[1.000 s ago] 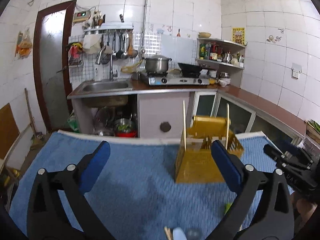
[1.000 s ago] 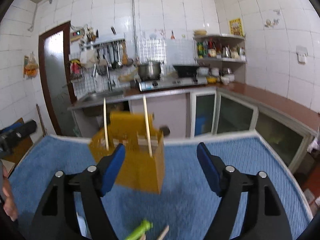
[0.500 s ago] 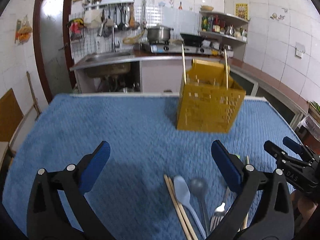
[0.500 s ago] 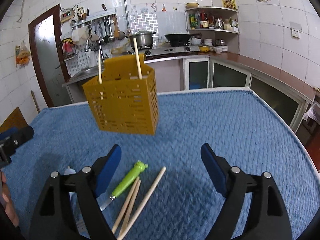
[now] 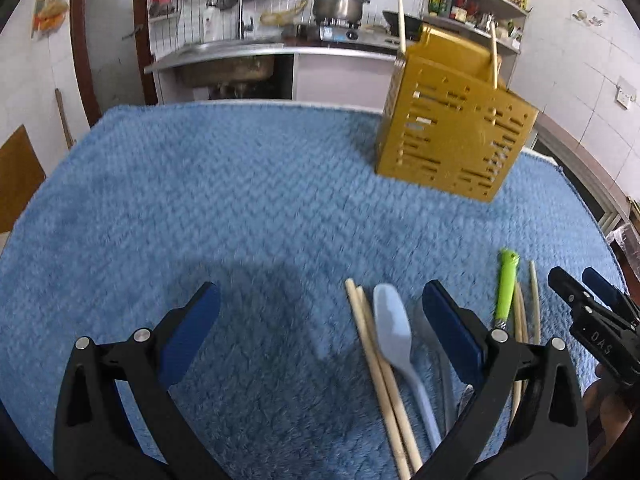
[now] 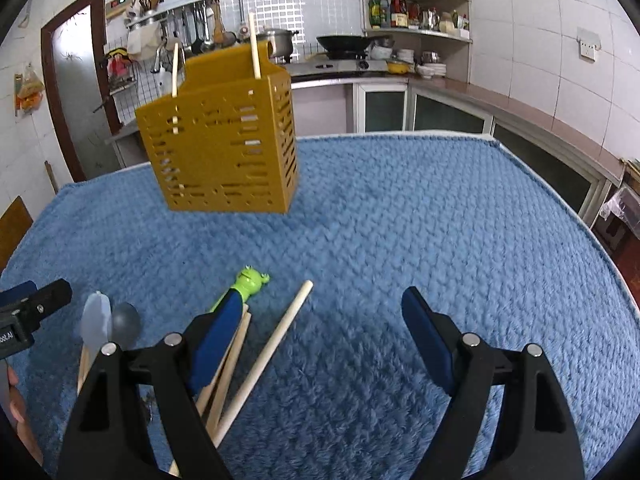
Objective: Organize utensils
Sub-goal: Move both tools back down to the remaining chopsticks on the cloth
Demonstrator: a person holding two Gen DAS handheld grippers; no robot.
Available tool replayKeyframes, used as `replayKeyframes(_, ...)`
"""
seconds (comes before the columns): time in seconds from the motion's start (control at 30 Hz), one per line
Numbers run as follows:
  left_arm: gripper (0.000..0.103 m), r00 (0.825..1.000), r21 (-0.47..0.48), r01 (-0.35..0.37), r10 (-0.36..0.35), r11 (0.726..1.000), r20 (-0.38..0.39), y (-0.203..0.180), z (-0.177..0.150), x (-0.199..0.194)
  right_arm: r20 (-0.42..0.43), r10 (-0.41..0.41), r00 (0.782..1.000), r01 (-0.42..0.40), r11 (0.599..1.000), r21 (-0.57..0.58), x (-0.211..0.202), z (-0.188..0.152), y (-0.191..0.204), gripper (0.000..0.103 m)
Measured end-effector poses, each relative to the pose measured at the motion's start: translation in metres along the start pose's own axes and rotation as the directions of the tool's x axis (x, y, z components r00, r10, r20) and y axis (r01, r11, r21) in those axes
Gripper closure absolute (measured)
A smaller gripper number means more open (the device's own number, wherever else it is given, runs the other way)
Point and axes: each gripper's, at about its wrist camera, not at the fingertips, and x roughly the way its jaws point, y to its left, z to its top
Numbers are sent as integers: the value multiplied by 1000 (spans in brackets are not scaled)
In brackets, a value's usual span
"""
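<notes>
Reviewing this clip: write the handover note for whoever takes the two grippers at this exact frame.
Left gripper: open, empty, above the utensil pile.
Right gripper: open, empty, jaws have just opened wider.
Yellow utensil holder stands on the blue cloth, two chopsticks already in it.
Left to do: loose chopsticks, light blue spoon, grey spoon, green-handled utensil lie on the cloth near the grippers; put them in the holder.

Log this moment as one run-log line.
left gripper: open, empty | right gripper: open, empty | yellow holder: upright, two chopsticks inside | loose utensils: lying on blue cloth | step: approaching utensils
</notes>
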Motion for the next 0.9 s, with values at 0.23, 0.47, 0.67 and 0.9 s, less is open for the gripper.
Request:
replayKeyframes(0.23,21,998,24,5,-4,1000,-57,-3,-3,8,-45,-17,999,18,1000,5,9,-1,0,23)
replayKeyframes(0.47,43,994,45,34,-29,998,-106,-12,-8,12,-81,-13,997,13,1000,-12,16,0,4,42)
replayKeyframes(0.67,64,986,50,61,-52,997,-156,-14,-11,17,-113,10,994,-10,1000,-1,22,0,3,58)
replayKeyframes(0.9,68,980,58,77,-65,995,-187,-20,-11,21,-158,42,987,-43,999,-2,32,0,10,63)
